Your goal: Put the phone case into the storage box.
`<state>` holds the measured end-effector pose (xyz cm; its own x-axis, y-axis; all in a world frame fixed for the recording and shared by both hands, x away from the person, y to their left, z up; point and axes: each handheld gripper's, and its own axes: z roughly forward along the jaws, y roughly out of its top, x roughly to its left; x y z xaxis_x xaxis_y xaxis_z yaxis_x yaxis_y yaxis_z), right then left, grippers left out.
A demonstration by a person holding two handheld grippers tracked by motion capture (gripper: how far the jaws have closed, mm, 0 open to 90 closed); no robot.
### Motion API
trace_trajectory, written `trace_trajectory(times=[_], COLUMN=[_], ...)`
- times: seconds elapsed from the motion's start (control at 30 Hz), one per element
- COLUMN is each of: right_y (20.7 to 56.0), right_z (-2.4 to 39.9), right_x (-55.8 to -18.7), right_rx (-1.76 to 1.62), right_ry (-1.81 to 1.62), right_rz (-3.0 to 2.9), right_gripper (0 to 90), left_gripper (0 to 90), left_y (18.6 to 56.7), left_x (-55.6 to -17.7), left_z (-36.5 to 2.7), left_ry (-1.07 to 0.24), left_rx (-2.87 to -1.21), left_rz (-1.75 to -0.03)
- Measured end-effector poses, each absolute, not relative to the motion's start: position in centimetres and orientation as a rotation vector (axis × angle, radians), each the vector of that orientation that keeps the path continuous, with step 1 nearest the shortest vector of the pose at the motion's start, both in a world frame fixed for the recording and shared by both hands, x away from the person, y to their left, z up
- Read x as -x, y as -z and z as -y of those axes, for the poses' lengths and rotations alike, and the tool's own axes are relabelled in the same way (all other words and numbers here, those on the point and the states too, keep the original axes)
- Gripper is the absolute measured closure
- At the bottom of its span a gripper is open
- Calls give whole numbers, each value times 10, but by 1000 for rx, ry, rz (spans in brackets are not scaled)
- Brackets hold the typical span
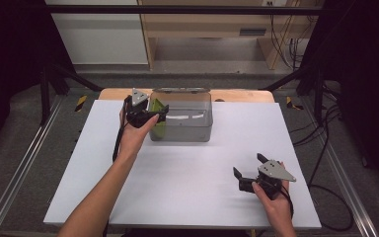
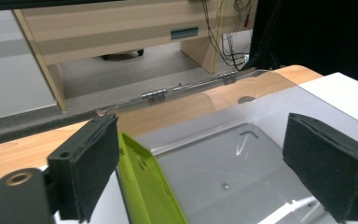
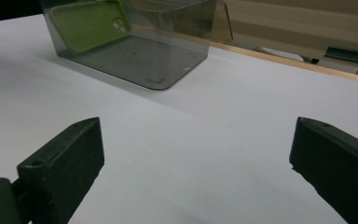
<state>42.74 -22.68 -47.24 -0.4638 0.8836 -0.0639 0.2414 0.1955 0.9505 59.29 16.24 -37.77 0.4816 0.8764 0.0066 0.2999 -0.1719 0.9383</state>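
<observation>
A lime-green phone case [image 1: 158, 120] stands on edge inside a clear grey plastic box [image 1: 190, 129], leaning at the box's left wall. My left gripper [image 1: 159, 112] hovers at that left end of the box, open wide. In the left gripper view the phone case [image 2: 150, 186] rises just inside the left jaw, with the box floor [image 2: 235, 161] below the gripper [image 2: 209, 154]. My right gripper [image 1: 249, 166] is open low over the white table [image 1: 177, 173] at the front right, holding nothing. From the right gripper [image 3: 196, 154] the box [image 3: 142, 58] and phone case [image 3: 87, 24] lie far ahead.
The box's hinged lid [image 2: 186, 88] is folded back toward the table's wooden far edge [image 1: 237, 95]. Wooden furniture [image 1: 212, 24] and cables [image 1: 288, 44] stand on the floor beyond. Metal rails [image 1: 24, 168] run along both sides of the table.
</observation>
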Motion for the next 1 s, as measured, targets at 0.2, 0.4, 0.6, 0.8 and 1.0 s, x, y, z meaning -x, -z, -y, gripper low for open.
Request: trace_trajectory(times=[0.2,0.4,0.6,0.8,1.0], right_y=[472,472,472,472,472], right_z=[227,227,228,228,228], right_x=[-426,-426,-426,-426,-426], right_rx=[-1056,-1061,-1065,-1066,-1066], right_ry=[-1284,-1289,-1290,-1291,-1290], right_rz=[-1834,-1831,-1834,-1835,-1833], right_gripper=[30,31,30,30,29], left_gripper=[85,80,79,67,43], left_y=[378,378,378,379,381], left_x=[-581,-574,-566,-557,-549], left_z=[-160,-160,-164,-166,-168], left_ry=[-708,-705,-711,-712,-708], left_rx=[-1710,-1691,-1657,-1634,-1621], left_rz=[-977,-955,-937,-912,-897])
